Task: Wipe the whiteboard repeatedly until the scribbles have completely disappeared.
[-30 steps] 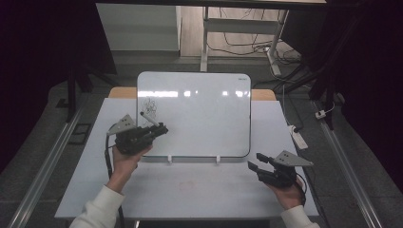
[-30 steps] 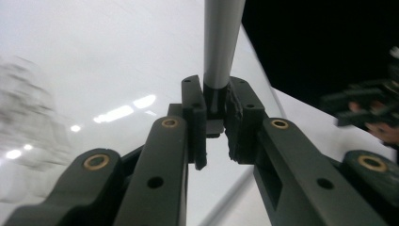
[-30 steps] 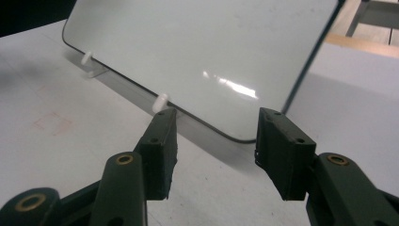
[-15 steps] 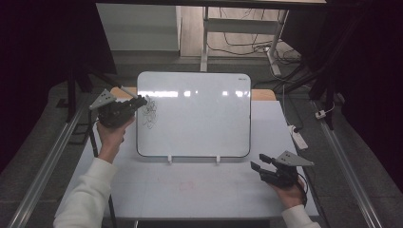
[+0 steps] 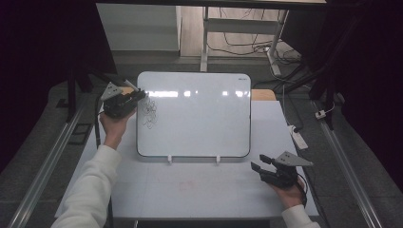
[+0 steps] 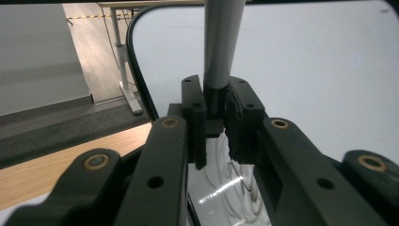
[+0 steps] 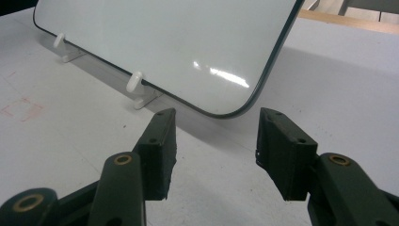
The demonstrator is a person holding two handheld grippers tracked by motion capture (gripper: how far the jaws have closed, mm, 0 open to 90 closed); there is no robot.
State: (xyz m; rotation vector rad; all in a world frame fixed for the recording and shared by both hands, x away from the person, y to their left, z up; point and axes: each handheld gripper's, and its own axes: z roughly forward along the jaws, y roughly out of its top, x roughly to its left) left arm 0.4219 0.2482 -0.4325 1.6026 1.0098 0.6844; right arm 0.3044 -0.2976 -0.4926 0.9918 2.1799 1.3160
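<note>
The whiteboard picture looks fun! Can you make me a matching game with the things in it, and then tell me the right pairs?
Things:
1. marker
2. whiteboard
3. scribble
4. right tool

Where or how:
A. propped up on two small white hooks on the table
B. open, with nothing between its jaws
C. gripped in the left tool
D. drawn near the board's left edge

Right pairs: 1-C, 2-A, 3-D, 4-B
</note>
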